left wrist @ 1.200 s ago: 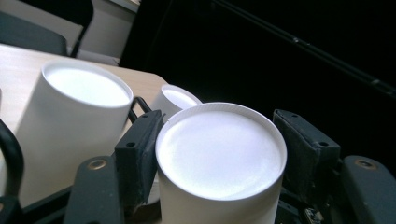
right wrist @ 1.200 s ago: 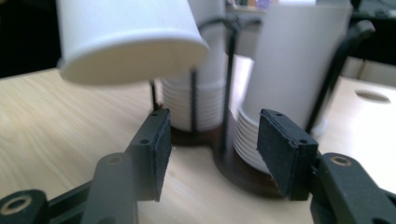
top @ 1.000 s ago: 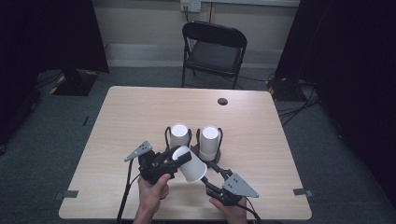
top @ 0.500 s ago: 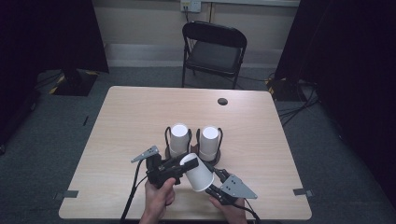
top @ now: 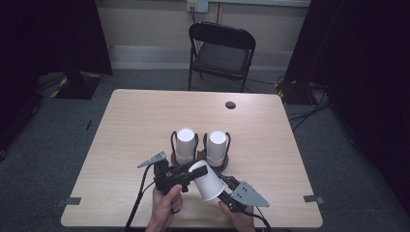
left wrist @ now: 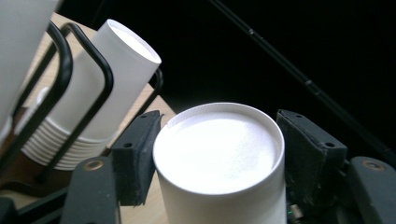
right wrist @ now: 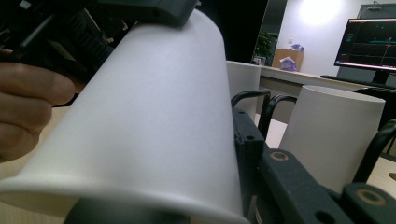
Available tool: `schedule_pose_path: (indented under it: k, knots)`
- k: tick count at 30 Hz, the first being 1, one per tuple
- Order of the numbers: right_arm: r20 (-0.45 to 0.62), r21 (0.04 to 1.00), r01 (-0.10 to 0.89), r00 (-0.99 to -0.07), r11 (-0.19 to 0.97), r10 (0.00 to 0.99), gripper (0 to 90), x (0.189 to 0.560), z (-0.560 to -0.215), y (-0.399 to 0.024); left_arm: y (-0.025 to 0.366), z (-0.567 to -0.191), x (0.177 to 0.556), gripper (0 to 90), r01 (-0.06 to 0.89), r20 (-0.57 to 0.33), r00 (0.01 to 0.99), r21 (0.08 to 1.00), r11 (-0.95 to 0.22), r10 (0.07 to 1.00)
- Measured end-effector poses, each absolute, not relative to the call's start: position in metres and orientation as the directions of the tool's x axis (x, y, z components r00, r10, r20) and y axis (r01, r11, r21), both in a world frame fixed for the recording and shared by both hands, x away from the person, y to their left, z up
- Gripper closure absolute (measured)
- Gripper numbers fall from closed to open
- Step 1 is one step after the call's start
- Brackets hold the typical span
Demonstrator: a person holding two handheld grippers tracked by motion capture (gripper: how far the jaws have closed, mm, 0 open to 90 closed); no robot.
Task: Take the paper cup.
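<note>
A single white paper cup [top: 207, 182] hangs tilted above the table's near edge, between my two grippers. My left gripper [top: 197, 170] has the cup's closed base [left wrist: 217, 149] between its pads [left wrist: 140, 154]. Its jaws have just been opening, but both pads still lie against the base. My right gripper [top: 213, 192] holds the wide mouth end [right wrist: 140, 121]. Its jaws have just been closing and one pad [right wrist: 243, 140] presses the cup's wall. Behind stand two stacks of white cups, left [top: 185, 144] and right [top: 217, 146], upside down in black wire holders [top: 173, 145].
The light wooden table [top: 135, 121] has a small dark round hole [top: 230, 105] at the far right. A black folding chair [top: 220, 53] stands beyond the far edge. Cables trail from both grippers over the near edge.
The cup and the left gripper have drifted slightly right and toward the person, and the cup tilts more. The right gripper stayed put while its jaws drew in on the cup's wide end.
</note>
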State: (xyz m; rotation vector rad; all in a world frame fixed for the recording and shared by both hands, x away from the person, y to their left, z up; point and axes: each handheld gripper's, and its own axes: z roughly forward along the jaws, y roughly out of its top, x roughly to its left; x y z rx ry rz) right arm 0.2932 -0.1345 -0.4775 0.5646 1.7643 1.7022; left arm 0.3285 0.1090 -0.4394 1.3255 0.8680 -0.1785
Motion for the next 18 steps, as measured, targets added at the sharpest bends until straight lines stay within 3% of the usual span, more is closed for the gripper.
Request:
schedule_pose_path:
  k: [7, 18]
  knots:
    - [-0.127, 0.992, -0.086, -0.729, 0.094, 0.673, 86.9, 0.294, -0.477, -0.138, 0.112, -0.437, 0.327, 27.5, 0.523, -0.592, 0.701, 0.806, 0.279, 0.398]
    - [-0.101, 0.992, -0.026, -0.728, 0.12, 0.678, 87.4, 0.296, -0.477, -0.14, 0.119, -0.434, 0.325, 23.1, 0.435, -0.508, 0.725, 0.861, 0.262, 0.466]
